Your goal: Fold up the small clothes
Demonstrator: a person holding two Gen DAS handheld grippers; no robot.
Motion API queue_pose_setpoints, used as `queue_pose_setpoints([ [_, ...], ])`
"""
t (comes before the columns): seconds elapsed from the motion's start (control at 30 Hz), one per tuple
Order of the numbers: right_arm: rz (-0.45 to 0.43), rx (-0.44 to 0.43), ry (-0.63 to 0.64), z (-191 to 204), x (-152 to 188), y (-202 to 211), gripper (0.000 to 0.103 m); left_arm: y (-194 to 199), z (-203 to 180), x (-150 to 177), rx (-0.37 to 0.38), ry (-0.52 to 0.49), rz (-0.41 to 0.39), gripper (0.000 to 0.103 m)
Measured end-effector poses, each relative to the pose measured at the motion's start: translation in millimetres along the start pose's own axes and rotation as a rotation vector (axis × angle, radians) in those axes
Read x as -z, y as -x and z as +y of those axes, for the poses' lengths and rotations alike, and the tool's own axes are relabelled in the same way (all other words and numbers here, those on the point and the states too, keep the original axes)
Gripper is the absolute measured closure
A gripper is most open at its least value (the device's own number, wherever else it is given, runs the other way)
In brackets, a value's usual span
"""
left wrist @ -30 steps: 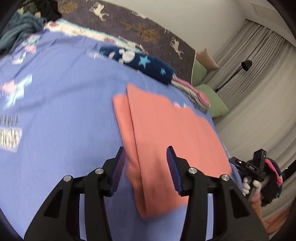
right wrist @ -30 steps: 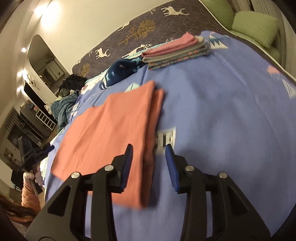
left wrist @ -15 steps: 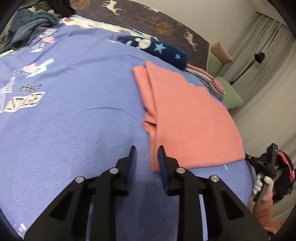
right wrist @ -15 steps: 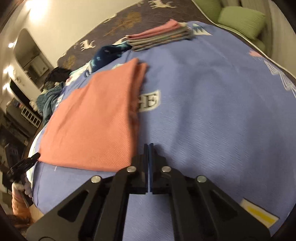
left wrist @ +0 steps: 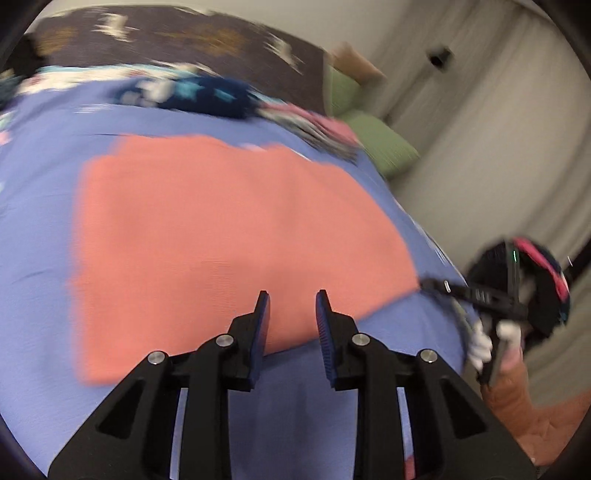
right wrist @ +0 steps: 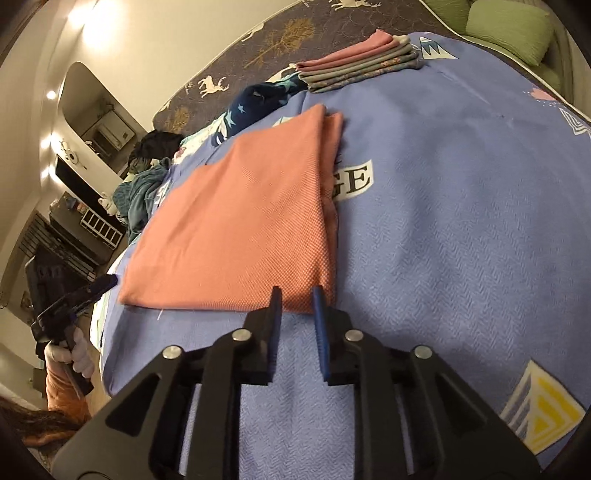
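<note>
Folded salmon-pink knit garment (right wrist: 236, 229) lies flat on the blue bedspread (right wrist: 461, 221). Right tool (right wrist: 297, 291), at its 6 o'clock edge, narrow and opening, grips nothing. Left tool (left wrist: 291, 295) narrowly parted, empty, above the garment's near edge.

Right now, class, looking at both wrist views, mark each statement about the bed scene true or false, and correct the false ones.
1. The salmon cloth lies flat on the blue bedspread. True.
2. The right gripper is clamped on the cloth and lifts it. False: its jaws are opening at the cloth's near corner, and the cloth lies on the bed.
3. A stack of folded clothes sits beyond the salmon cloth. True.
4. The left gripper holds a dark star-patterned garment. False: nothing is gripped; the star-patterned garment lies at the far side of the bed.
5. The green cushions rest on top of the salmon cloth. False: they lie off beyond the bed.
</note>
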State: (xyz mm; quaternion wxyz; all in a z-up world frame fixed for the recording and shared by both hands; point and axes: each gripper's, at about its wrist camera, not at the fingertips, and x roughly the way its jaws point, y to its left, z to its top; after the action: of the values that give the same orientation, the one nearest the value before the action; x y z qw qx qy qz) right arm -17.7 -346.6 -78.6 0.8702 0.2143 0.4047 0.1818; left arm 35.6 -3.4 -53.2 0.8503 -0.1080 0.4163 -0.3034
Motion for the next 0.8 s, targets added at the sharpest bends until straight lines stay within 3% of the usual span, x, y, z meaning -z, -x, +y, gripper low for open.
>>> queue_pose_setpoints([
  [0.07,-0.028,0.023,-0.007,-5,-9,7,0.074,-32,-30,-8,0.05,-0.08,0.065,0.076],
  [0.3,-0.054,0.074,0.019,-22,-54,6,0.074,-124,-123,-31,0.181,-0.269,0.213,0.071],
  [0.43,-0.027,0.029,0.023,-31,-87,-9,0.071,-156,-149,-39,0.174,-0.303,0.249,0.065],
  [0.5,-0.011,0.007,0.027,-34,-105,-19,0.068,-172,-152,-43,0.124,-0.299,0.276,0.062],
  [0.6,0.039,-0.044,0.044,-34,-137,-43,0.066,-188,-147,-45,0.125,-0.247,0.313,0.062],
  [0.67,0.093,-0.123,0.017,-37,-160,-67,0.063,-193,-136,-47,0.156,-0.201,0.313,0.062],
  [0.77,0.147,-0.175,-0.038,-43,-183,-102,0.063,-192,-120,-47,0.174,-0.139,0.305,0.077],
  [0.8,0.161,-0.18,-0.045,-43,-187,-111,0.063,-190,-114,-45,0.174,-0.122,0.301,0.086],
])
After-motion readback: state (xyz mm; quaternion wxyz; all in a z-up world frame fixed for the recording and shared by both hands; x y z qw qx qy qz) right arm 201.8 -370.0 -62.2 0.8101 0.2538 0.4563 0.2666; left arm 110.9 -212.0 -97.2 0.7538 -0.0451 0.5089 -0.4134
